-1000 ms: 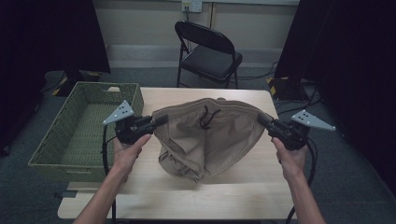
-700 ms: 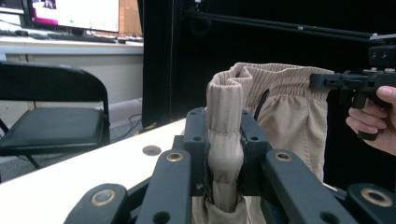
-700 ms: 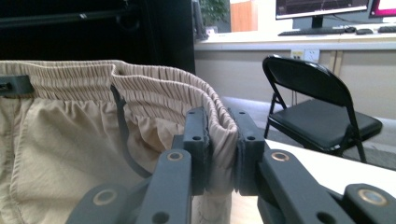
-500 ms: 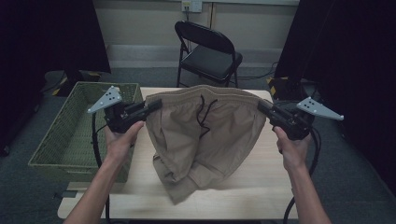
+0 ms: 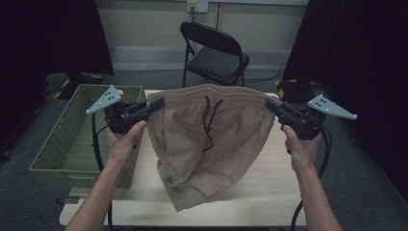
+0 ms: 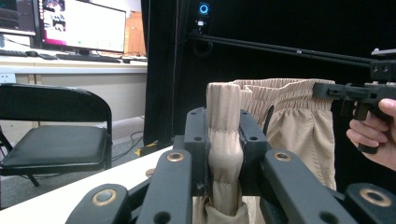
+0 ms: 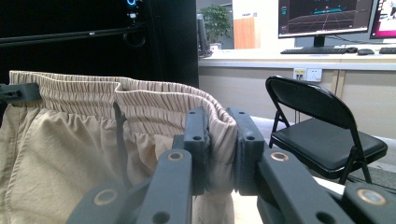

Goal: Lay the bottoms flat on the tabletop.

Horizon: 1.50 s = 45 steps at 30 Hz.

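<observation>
Shorts (image 5: 207, 139), khaki with an elastic waistband and a dark drawstring (image 5: 210, 122), hang stretched between the two tongs above the desk (image 5: 269, 192), hems brushing its top. The left tongs (image 5: 156, 102) and the right tongs (image 5: 269, 103) each pinch one end of the waistband. Judged step: holding the garment up to straighten it. Next likely calls for lowering it flat, perhaps toward the wicker basket (image 5: 72, 139). No readable brand or label.

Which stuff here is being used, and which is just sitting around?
Being used:
- tan drawstring shorts with elastic waistband
- left claw, clamped on the waistband
- right claw, clamped on the waistband

Just sitting around:
- green woven basket
- black folding chair
- light wooden table
</observation>
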Motion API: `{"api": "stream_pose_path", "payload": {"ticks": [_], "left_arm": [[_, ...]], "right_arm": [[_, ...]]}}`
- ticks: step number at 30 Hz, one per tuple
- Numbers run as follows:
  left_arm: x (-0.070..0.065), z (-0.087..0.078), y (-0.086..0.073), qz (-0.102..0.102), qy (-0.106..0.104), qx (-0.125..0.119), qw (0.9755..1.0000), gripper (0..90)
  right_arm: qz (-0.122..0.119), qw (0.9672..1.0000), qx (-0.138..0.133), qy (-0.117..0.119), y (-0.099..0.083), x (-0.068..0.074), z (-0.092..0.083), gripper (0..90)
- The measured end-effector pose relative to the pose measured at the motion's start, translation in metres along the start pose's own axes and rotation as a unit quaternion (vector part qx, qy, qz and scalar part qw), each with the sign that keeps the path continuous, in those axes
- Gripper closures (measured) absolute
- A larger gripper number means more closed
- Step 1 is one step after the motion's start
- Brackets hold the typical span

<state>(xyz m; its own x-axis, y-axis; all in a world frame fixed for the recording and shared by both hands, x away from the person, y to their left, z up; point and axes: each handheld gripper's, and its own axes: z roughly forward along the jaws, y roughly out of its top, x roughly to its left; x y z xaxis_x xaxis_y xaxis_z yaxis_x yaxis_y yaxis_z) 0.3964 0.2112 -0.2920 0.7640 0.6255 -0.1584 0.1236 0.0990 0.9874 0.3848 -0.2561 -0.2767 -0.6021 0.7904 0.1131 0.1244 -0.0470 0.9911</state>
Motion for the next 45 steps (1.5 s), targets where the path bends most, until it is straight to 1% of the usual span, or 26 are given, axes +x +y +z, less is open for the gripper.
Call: {"api": "stream_pose_path", "payload": {"ticks": [2, 3, 4, 5, 8, 9, 12, 19, 23, 27, 29, 30, 31, 32, 33, 34, 35, 36, 37, 39, 41, 43, 45], "left_arm": [[0.000, -0.001, 0.000, 0.003, 0.002, 0.003, 1.0000, 78.4], [-0.002, -0.001, 0.001, 0.001, -0.002, -0.002, 1.0000, 78.4], [-0.004, -0.003, 0.003, 0.007, -0.005, 0.002, 1.0000, 78.4], [-0.006, -0.004, 0.005, 0.009, -0.007, -0.001, 0.9999, 78.4], [-0.010, -0.008, 0.010, 0.017, -0.007, -0.004, 0.9998, 78.3], [-0.011, -0.009, 0.012, 0.015, -0.009, -0.009, 0.9998, 78.3], [-0.016, -0.010, 0.020, 0.020, -0.011, -0.016, 0.9996, 78.4], [-0.023, -0.011, 0.041, 0.034, -0.013, -0.029, 0.9989, 78.4], [-0.032, -0.018, 0.059, 0.049, -0.017, -0.041, 0.9978, 78.4], [-0.040, -0.025, 0.078, 0.055, -0.029, -0.056, 0.9965, 78.4], [-0.044, -0.026, 0.083, 0.066, -0.024, -0.059, 0.9958, 78.4], [-0.044, -0.026, 0.084, 0.068, -0.014, -0.063, 0.9956, 78.4], [-0.044, -0.025, 0.083, 0.069, -0.003, -0.066, 0.9954, 78.5], [-0.040, -0.023, 0.080, 0.062, -0.005, -0.062, 0.9961, 78.6], [-0.036, -0.020, 0.076, 0.057, -0.006, -0.053, 0.9969, 78.6], [-0.030, -0.016, 0.070, 0.055, 0.000, -0.043, 0.9976, 78.5], [-0.025, -0.012, 0.065, 0.049, -0.001, -0.035, 0.9982, 78.5], [-0.022, -0.010, 0.060, 0.048, 0.002, -0.032, 0.9984, 78.5], [-0.017, -0.007, 0.053, 0.042, 0.011, -0.027, 0.9987, 78.5], [-0.008, -0.002, 0.045, 0.031, 0.015, -0.019, 0.9992, 78.5], [0.001, 0.004, 0.038, 0.023, 0.020, -0.011, 0.9995, 78.5], [0.008, 0.010, 0.035, 0.022, 0.026, 0.000, 0.9994, 78.4], [0.017, 0.020, 0.031, 0.011, 0.032, 0.011, 0.9993, 78.4]], "right_arm": [[0.002, 1.0000, -0.001, 0.001, -0.001, -0.001, 0.000, 78.9], [0.004, 1.0000, -0.003, 0.002, -0.002, 0.000, 0.000, 78.8], [0.002, 0.9999, -0.010, 0.002, -0.002, 0.000, -0.002, 78.8], [0.003, 0.9999, -0.013, 0.005, -0.001, 0.001, -0.004, 78.8], [0.001, 0.9998, -0.018, 0.009, 0.003, 0.002, -0.008, 78.9], [0.002, 0.9998, -0.020, 0.008, 0.005, 0.002, -0.009, 78.8], [0.001, 0.9995, -0.029, 0.009, 0.012, 0.005, -0.014, 78.9], [-0.011, 0.9988, -0.046, 0.010, 0.034, 0.009, -0.022, 79.0], [-0.018, 0.9980, -0.059, 0.011, 0.051, 0.013, -0.028, 79.0], [-0.027, 0.9970, -0.072, 0.012, 0.068, 0.019, -0.033, 79.1], [-0.030, 0.9963, -0.080, 0.010, 0.076, 0.021, -0.034, 79.1], [-0.033, 0.9961, -0.081, 0.009, 0.079, 0.022, -0.033, 79.1], [-0.034, 0.9961, -0.081, 0.007, 0.079, 0.021, -0.032, 79.1], [-0.035, 0.9962, -0.079, 0.005, 0.079, 0.020, -0.029, 79.1], [-0.031, 0.9966, -0.076, 0.004, 0.077, 0.017, -0.025, 79.1], [-0.030, 0.9971, -0.070, 0.003, 0.074, 0.015, -0.021, 79.1], [-0.030, 0.9976, -0.062, 0.001, 0.069, 0.011, -0.015, 79.1], [-0.030, 0.9981, -0.053, -0.002, 0.065, 0.008, -0.011, 79.0], [-0.031, 0.9984, -0.048, -0.004, 0.061, 0.006, -0.007, 79.0], [-0.030, 0.9988, -0.038, -0.007, 0.053, 0.000, 0.001, 79.0], [-0.019, 0.9994, -0.030, -0.007, 0.046, -0.007, 0.009, 78.9], [-0.020, 0.9995, -0.023, -0.008, 0.042, -0.011, 0.015, 78.8], [-0.022, 0.9996, -0.014, -0.015, 0.040, -0.016, 0.023, 78.6]]}}
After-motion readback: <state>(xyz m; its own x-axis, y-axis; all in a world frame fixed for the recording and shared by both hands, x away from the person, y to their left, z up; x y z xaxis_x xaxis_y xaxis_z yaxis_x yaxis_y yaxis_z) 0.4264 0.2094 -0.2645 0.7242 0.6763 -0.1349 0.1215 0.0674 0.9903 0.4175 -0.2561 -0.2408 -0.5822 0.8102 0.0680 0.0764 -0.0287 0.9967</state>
